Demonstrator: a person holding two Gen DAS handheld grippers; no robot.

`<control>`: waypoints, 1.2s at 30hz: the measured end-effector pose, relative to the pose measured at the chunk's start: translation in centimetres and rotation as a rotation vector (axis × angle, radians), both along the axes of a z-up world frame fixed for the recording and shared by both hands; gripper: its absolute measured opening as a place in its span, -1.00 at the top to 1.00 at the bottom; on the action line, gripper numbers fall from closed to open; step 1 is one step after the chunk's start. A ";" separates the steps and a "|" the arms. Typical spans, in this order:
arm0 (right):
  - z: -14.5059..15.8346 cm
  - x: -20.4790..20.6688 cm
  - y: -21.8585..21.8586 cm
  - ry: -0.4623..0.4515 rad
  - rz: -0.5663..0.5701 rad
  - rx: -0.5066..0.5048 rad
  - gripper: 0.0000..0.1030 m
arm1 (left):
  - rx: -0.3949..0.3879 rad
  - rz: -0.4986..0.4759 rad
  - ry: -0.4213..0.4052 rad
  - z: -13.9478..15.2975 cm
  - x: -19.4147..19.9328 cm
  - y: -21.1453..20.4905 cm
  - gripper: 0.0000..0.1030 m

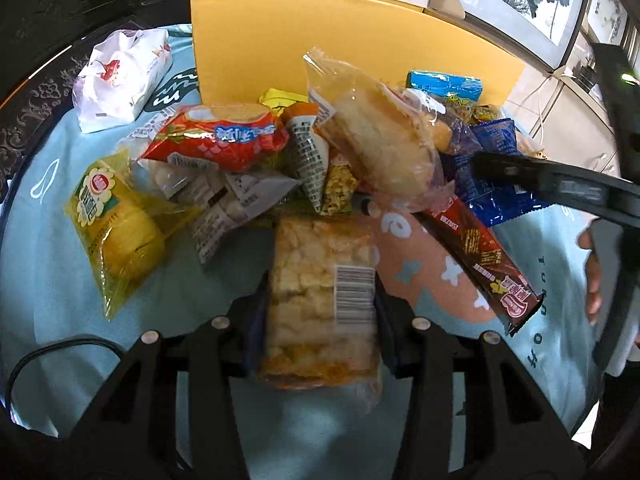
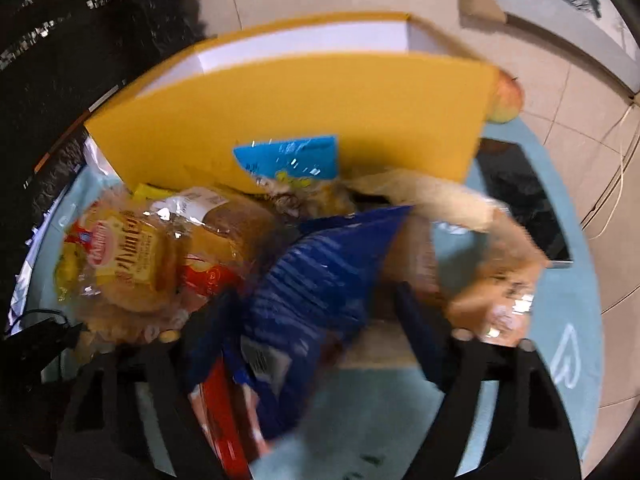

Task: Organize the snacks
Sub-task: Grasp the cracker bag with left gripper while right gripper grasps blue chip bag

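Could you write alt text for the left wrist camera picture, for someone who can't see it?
The left gripper clamps a clear packet of pale rice crackers over a light blue tablecloth. Behind it lies a heap of wrapped snacks in front of a yellow box, with a long brown bar at right. The right gripper reaches in over a blue packet.

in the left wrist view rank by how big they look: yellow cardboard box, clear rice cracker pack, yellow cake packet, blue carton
1. yellow cardboard box
2. clear rice cracker pack, though nearness to the camera inflates it
3. yellow cake packet
4. blue carton, partly hidden
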State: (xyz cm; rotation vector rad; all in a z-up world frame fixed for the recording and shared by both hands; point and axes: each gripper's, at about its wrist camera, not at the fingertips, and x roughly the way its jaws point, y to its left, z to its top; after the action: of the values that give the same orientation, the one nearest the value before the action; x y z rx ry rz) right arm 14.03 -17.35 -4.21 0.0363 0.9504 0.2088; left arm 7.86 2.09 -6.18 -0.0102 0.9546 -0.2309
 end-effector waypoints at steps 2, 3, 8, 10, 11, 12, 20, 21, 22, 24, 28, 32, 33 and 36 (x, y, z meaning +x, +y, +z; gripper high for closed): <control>-0.3 0.1 0.3 0.007 -0.002 0.019 -0.20 | 0.001 -0.001 -0.001 -0.1 0.0 0.0 0.10; -0.3 0.1 0.3 0.011 0.003 0.029 -0.12 | 0.000 -0.001 -0.001 0.0 0.0 0.0 0.10; 0.7 -1.2 -1.5 -0.008 0.020 0.151 0.25 | -0.005 0.005 -0.007 0.0 -0.1 0.0 0.10; 1.4 -2.1 -2.2 -0.028 0.019 0.175 0.26 | -0.004 0.006 -0.013 0.2 -0.3 0.0 0.11; 1.8 -2.6 -2.6 -0.039 0.019 0.187 0.27 | -0.005 0.006 -0.020 0.5 -0.5 0.0 0.10; 2.1 -3.3 -2.7 -0.049 0.019 0.197 0.27 | -0.005 0.008 -0.027 0.8 -0.7 0.0 0.11; 4.2 -5.9 -5.3 -0.117 0.014 0.259 0.27 | -0.014 0.014 -0.062 2.8 -1.9 0.4 0.11; 4.2 -6.1 -5.5 -0.113 0.011 0.265 0.27 | -0.014 0.015 -0.065 2.9 -2.0 0.4 0.11; 4.1 -6.2 -5.7 -0.110 0.007 0.271 0.27 | -0.011 0.018 -0.071 3.2 -2.3 0.4 0.11; 3.9 -6.6 -6.1 -0.109 -0.001 0.277 0.27 | -0.006 0.019 -0.083 3.5 -2.6 0.5 0.11; 4.1 -7.2 -6.7 -0.119 -0.007 0.293 0.27 | -0.001 0.024 -0.116 5.0 -3.3 0.7 0.11; 5.0 -7.7 -6.9 -0.144 0.002 0.308 0.27 | 0.008 0.018 -0.152 6.5 -3.8 0.4 0.11; 5.2 -7.8 -7.0 -0.150 0.005 0.310 0.27 | 0.012 0.016 -0.162 7.0 -3.8 0.2 0.11; 6.4 -8.2 -7.0 -0.181 0.019 0.316 0.27 | 0.018 0.011 -0.199 8.6 -3.9 0.0 0.11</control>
State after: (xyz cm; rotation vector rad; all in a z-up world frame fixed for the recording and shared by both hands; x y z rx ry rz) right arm 5.84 -24.35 2.16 0.2946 0.7307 0.3721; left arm 3.93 2.06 2.42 0.0233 0.7582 -0.2089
